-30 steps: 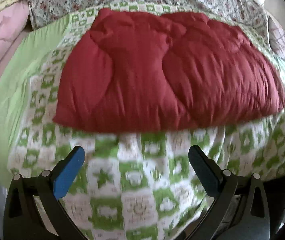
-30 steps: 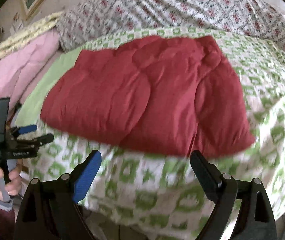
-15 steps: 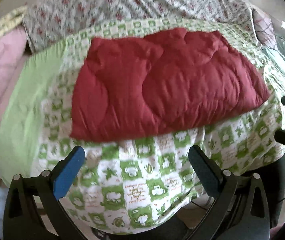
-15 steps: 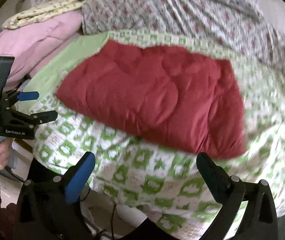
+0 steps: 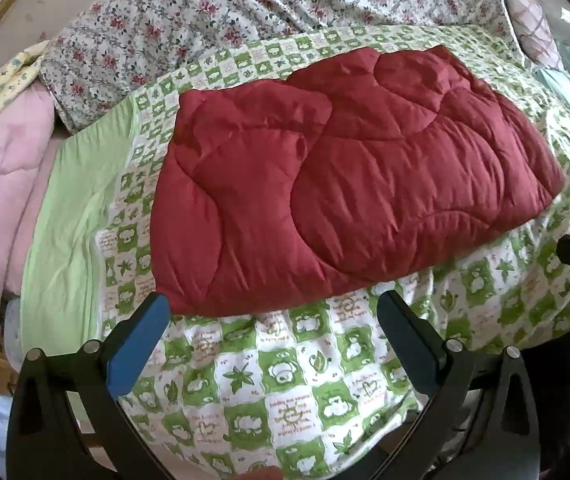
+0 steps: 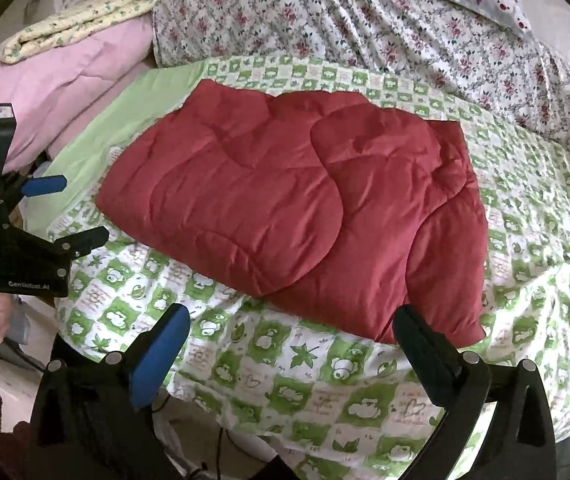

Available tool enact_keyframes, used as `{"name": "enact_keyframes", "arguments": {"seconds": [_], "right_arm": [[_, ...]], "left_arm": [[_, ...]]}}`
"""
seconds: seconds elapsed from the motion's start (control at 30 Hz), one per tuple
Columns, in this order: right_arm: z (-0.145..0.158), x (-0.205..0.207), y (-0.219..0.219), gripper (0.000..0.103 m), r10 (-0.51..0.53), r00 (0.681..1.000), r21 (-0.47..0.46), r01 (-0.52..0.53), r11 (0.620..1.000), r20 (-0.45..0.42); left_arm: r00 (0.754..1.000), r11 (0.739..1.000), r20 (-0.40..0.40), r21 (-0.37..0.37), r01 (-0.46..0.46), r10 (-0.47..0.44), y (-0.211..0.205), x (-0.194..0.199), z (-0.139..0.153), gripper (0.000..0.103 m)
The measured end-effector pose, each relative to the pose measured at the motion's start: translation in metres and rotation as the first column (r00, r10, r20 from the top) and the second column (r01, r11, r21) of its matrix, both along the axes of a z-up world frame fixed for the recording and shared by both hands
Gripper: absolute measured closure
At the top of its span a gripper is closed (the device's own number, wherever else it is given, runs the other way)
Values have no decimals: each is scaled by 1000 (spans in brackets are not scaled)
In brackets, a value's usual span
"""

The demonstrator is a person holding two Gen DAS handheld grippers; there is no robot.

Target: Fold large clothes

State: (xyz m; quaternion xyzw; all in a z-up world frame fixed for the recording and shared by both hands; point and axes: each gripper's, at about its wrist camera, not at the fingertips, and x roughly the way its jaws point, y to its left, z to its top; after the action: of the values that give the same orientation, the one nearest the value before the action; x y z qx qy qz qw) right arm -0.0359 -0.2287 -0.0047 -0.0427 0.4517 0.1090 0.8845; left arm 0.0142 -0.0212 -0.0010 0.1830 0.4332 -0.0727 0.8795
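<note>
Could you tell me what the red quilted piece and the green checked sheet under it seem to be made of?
The red quilted piece looks like padded synthetic shell fabric, probably polyester: slight sheen, puffy panels between curved stitch lines. The green checked sheet looks like thin matte printed cotton or a cotton blend: flat, softly creased, draping over the bed's edge. The fibre itself cannot be confirmed from the pictures.

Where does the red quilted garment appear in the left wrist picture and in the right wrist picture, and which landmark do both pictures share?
Left wrist view: the red quilted garment fills the centre, beyond the open left gripper.
Right wrist view: the garment lies in the centre, reaching toward the lower right, above the open right gripper.
Shared landmark: the green checked blanket under it.
</note>
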Motion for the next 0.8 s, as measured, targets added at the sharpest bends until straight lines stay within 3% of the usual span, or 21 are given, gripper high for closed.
{"name": "enact_keyframes", "arguments": {"seconds": [0.8], "right_arm": [[1, 46, 4, 1, 15, 1000, -37, -16, 999, -23]], "left_arm": [[1000, 1000, -11, 11, -4, 4, -4, 33, -3, 0]]}}
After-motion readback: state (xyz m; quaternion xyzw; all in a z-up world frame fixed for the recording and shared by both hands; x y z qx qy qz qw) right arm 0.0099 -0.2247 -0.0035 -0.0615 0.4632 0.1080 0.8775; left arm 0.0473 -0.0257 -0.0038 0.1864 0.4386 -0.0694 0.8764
